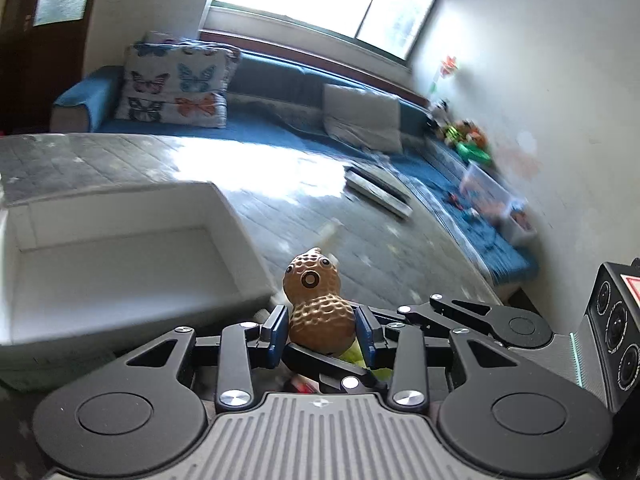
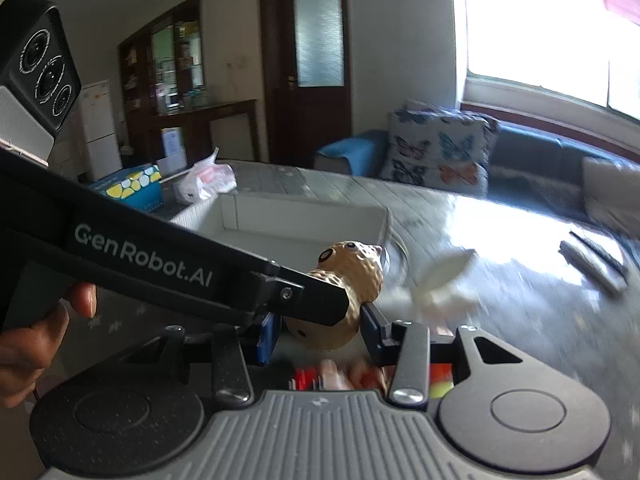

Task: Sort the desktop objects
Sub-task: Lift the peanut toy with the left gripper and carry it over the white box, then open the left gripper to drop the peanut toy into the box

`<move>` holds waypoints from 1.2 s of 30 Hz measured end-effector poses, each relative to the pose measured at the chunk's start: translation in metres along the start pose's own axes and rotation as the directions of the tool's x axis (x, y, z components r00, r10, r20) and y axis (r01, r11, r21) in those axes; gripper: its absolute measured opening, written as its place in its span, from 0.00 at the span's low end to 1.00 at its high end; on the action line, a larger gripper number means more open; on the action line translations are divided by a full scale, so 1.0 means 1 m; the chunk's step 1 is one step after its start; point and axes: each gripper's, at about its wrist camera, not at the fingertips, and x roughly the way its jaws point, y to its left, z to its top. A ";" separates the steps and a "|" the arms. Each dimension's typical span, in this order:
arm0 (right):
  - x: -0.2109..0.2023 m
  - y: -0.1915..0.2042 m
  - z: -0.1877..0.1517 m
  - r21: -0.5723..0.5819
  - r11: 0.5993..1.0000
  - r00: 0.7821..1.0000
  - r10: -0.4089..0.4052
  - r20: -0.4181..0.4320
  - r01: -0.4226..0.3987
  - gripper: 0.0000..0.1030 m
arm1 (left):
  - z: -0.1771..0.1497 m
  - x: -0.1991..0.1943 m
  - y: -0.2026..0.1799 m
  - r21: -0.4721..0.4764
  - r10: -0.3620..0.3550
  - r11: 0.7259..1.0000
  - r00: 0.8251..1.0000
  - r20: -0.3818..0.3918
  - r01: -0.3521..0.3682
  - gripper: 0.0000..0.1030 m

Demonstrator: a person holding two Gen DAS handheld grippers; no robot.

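A brown peanut-shaped toy with round eyes (image 1: 318, 308) stands upright between the blue pads of my left gripper (image 1: 322, 330), which is shut on its lower half. In the right wrist view the same peanut toy (image 2: 352, 286) lies between the blue pads of my right gripper (image 2: 318, 330), with the left gripper's black arm (image 2: 168, 264) crossing over it; the right pads stand wider than the toy and seem not to press it. A white open box (image 1: 120, 256) sits on the table just left of the toy; it also shows in the right wrist view (image 2: 296, 216).
Grey patterned table (image 1: 360, 216) with a dark flat remote-like object (image 1: 378, 192) at the far right. A blurred white object (image 2: 440, 280) lies on the table. Small red and yellow items (image 2: 360, 378) lie under the right gripper. Blue sofa (image 1: 280, 80) behind; a blue carton (image 2: 132, 190) and plastic bag (image 2: 206, 180) at far left.
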 end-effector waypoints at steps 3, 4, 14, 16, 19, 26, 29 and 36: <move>0.024 0.000 0.023 -0.022 0.999 1.000 0.027 -0.010 -0.027 0.42 | 0.020 0.008 0.022 -0.037 0.018 0.999 1.000 0.006 -0.018 0.38; 0.033 0.000 0.030 -0.028 0.999 0.999 0.034 -0.019 -0.034 0.42 | 0.027 0.012 0.030 -0.052 0.024 0.998 1.000 0.004 -0.024 0.38; 0.128 -0.006 0.067 -0.050 0.996 0.986 0.070 -0.152 -0.078 0.42 | 0.056 0.064 0.106 -0.199 0.011 0.980 0.998 -0.060 -0.023 0.38; 0.142 -0.007 0.066 -0.043 0.996 0.981 0.073 -0.178 -0.082 0.42 | 0.056 0.072 0.117 -0.224 0.006 0.974 0.998 -0.070 -0.021 0.38; 0.158 -0.009 0.062 -0.052 0.995 0.975 0.069 -0.213 -0.082 0.42 | 0.058 0.084 0.132 -0.266 -0.012 0.964 0.996 -0.083 -0.010 0.38; 0.181 -0.004 0.054 -0.082 0.994 0.960 0.046 -0.275 -0.071 0.42 | 0.051 0.102 0.157 -0.339 -0.039 0.941 0.994 -0.106 0.001 0.38; 0.190 0.000 0.051 -0.106 0.993 0.956 0.026 -0.293 -0.059 0.42 | 0.049 0.106 0.161 -0.347 -0.041 0.938 0.992 -0.116 -0.002 0.38; 0.204 0.005 0.053 -0.138 0.989 0.948 0.001 -0.318 -0.047 0.42 | 0.046 0.113 0.165 -0.354 -0.026 0.935 0.989 -0.148 -0.029 0.38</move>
